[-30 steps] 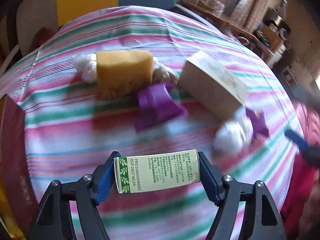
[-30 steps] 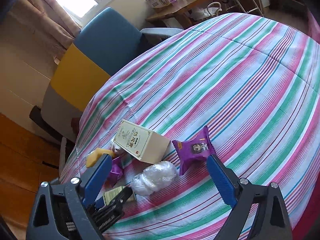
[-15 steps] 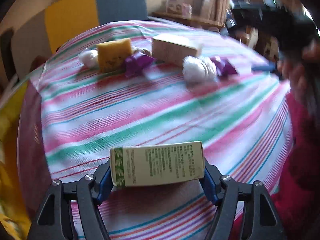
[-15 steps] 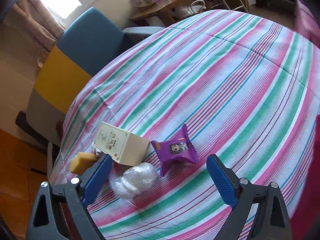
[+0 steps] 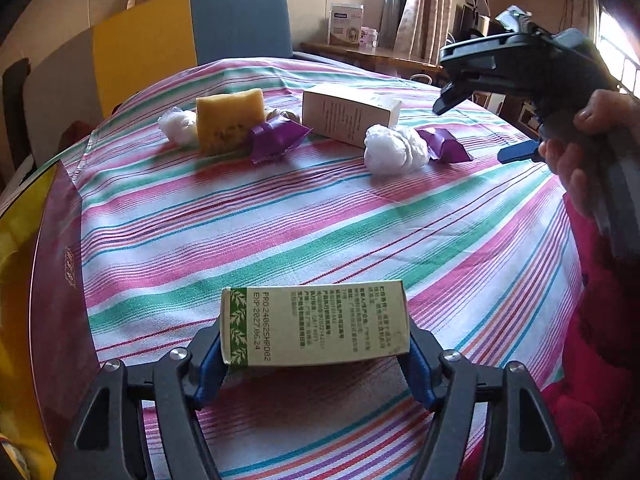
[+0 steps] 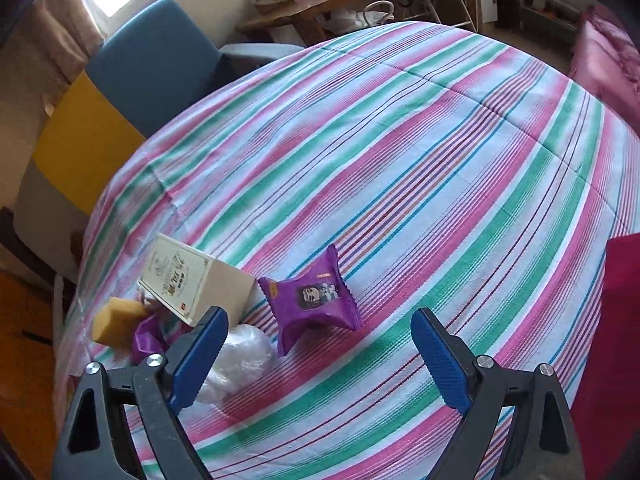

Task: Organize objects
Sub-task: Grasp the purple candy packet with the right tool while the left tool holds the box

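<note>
We see that the left gripper (image 5: 316, 354), clamped on the green-printed box (image 5: 315, 326), has drawn back from the cluster of items, so the yellow sponge (image 5: 230, 122) and tan carton (image 5: 350, 114) now sit far across the striped cloth (image 5: 280, 224). The right gripper (image 6: 320, 350) has shifted so the purple snack packet (image 6: 316, 300) lies just beyond its open jaws, nearer centre. The person's hand (image 5: 588, 148) holding it now shows at the left view's right edge.
</note>
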Demonstrator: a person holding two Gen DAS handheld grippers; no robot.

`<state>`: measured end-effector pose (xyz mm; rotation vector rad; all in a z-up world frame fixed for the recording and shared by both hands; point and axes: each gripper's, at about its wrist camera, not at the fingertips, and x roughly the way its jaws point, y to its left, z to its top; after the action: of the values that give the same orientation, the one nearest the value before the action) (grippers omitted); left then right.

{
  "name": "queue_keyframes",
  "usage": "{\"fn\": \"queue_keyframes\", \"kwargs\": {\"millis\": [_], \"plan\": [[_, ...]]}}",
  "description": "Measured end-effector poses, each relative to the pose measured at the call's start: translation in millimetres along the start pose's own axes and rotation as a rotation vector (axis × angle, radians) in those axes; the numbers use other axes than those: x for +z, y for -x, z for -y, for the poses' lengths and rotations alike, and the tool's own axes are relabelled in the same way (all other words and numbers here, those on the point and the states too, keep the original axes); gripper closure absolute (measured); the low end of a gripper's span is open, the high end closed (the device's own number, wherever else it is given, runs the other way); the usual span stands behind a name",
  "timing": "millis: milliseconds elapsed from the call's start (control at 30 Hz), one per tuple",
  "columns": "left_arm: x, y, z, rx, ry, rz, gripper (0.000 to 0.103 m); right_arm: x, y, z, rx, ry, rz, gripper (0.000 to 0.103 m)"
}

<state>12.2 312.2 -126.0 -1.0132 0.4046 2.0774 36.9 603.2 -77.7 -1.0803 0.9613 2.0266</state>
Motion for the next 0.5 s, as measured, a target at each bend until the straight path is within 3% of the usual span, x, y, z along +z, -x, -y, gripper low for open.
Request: {"fn": "queue_keyframes", "kwargs": {"millis": [500], "plan": [[-3,2,-5,-0.040,0.012,0.015,0.030,9,-40,-47,-0.244,0.315,-0.041,0.010]]}}
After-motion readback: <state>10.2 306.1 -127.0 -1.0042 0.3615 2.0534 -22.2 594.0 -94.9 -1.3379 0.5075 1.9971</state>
